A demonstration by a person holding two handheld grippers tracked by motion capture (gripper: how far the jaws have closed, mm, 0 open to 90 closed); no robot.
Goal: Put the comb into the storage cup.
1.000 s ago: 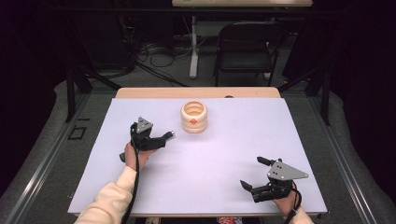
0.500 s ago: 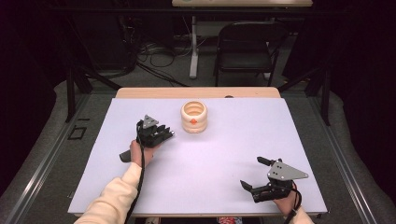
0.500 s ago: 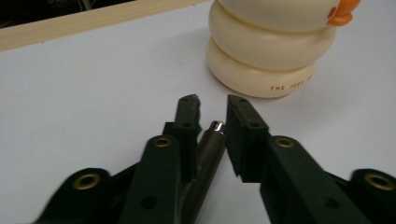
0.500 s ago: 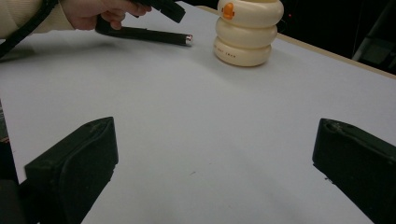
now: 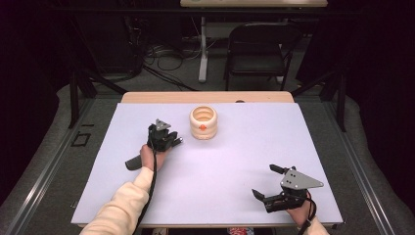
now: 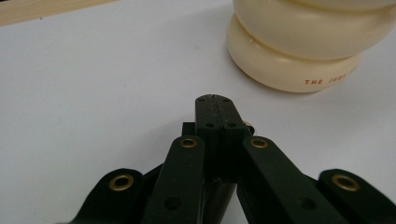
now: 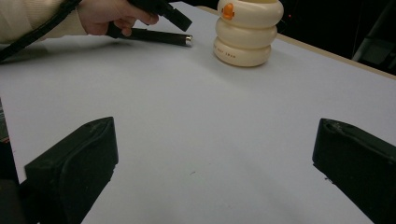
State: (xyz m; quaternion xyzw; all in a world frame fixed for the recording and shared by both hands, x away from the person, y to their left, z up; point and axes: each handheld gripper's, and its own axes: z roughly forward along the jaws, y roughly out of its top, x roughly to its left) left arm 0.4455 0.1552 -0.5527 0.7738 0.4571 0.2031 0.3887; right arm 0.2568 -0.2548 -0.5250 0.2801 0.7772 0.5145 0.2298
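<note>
I find my left gripper [image 5: 172, 142] with jaws just closed flat together on nothing, just beside the cream ribbed ring-stacked plastic pot [image 5: 203, 122] at mid-table. Risk: advancing shut, it shoves or tips the pot. My right gripper [image 5: 268, 183] sits wide open, empty, well apart.

My left tool [image 5: 166, 139] is black, its links pinned with brass-ringed rivets and small dark screw holes, and a grey three-cornered plate [image 5: 162, 123] sits at its top, toward twelve o'clock. A black cable [image 5: 149, 188] trails toward six o'clock along my cream knitted sleeve [image 5: 122, 208]. My right tool [image 5: 266, 183] is black too, with blunt matte pads and its own grey plate [image 5: 299, 179].
</note>
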